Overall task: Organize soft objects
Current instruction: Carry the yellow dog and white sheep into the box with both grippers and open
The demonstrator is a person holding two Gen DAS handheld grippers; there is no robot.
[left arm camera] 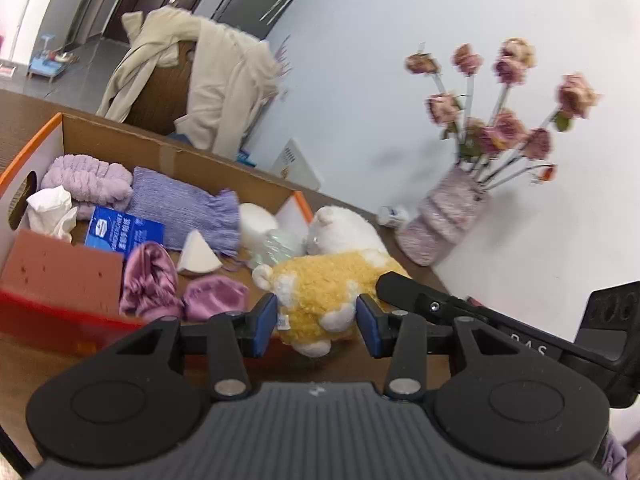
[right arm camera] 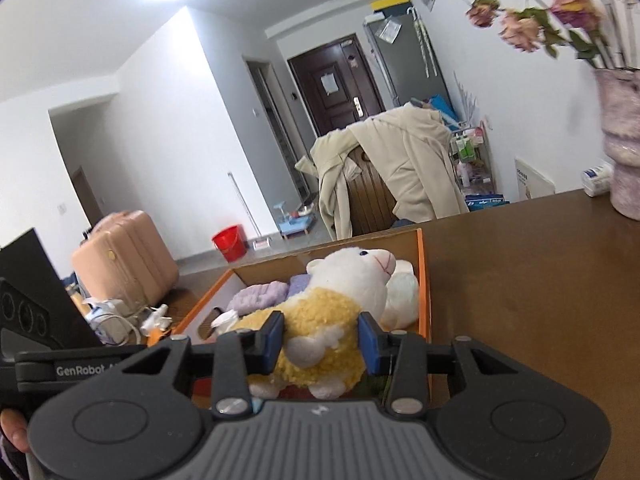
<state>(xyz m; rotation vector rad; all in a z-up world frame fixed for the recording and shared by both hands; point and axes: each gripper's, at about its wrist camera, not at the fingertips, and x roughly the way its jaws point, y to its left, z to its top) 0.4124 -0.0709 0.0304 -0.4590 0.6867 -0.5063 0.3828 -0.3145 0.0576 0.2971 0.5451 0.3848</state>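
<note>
Both sets of jaws are pinching the same plush sheep (left arm camera: 320, 292), one gripper on each end of its woolly yellow body. The left gripper (left arm camera: 316, 322) is squeezing the rump near a white foot, its blue pads sinking into the fleece, and the right gripper (right arm camera: 320, 340) is clamping the middle of the body just behind the white head. The toy is hanging between them over the near corner of the cardboard box (left arm camera: 168, 152), which is sitting on the brown table (right arm camera: 520, 280) and already holding a lilac knitted scarf (left arm camera: 188, 208), a fuzzy lilac headband (left arm camera: 88, 176), satin scrunchies (left arm camera: 152, 284) and a tissue pack (left arm camera: 124, 232). The sheep is looking light and very squashy, so I'd judge the stuffing is giving way under the pads and the grip is best kept deep on the thick torso, not on a leg or ear, which could slip out
</note>
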